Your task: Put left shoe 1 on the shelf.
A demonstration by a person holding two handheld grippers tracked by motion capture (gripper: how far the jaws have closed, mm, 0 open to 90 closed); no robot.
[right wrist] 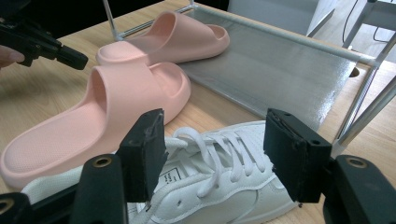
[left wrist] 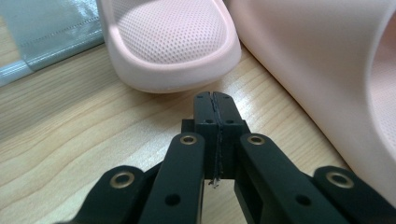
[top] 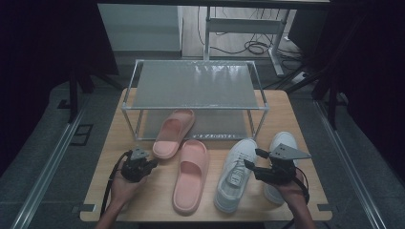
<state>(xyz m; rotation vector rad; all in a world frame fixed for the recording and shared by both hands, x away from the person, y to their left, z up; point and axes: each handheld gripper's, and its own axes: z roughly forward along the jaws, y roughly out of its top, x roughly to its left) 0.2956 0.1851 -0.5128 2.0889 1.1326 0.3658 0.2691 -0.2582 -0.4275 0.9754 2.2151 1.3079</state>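
Observation:
Two pink slides lie on the wooden table: one (top: 173, 131) with its toe under the rack, the other (top: 191, 174) nearer the front. Two white sneakers sit to their right, one (top: 235, 172) beside the slides and one (top: 282, 143) behind my right hand. My left gripper (top: 154, 163) is shut with nothing in it, tips just short of the far slide's heel (left wrist: 173, 51). My right gripper (top: 252, 159) stands open above the near sneaker's laces (right wrist: 210, 154), jaws wide and not touching it. The left gripper (right wrist: 70, 57) also appears at the upper left of the right gripper view.
A metal-framed rack (top: 196, 86) with a mesh top shelf and a lower shelf stands at the back of the table (top: 100, 167). Bare wood lies left of the slides. Desk legs and cables (top: 253, 45) are on the floor beyond.

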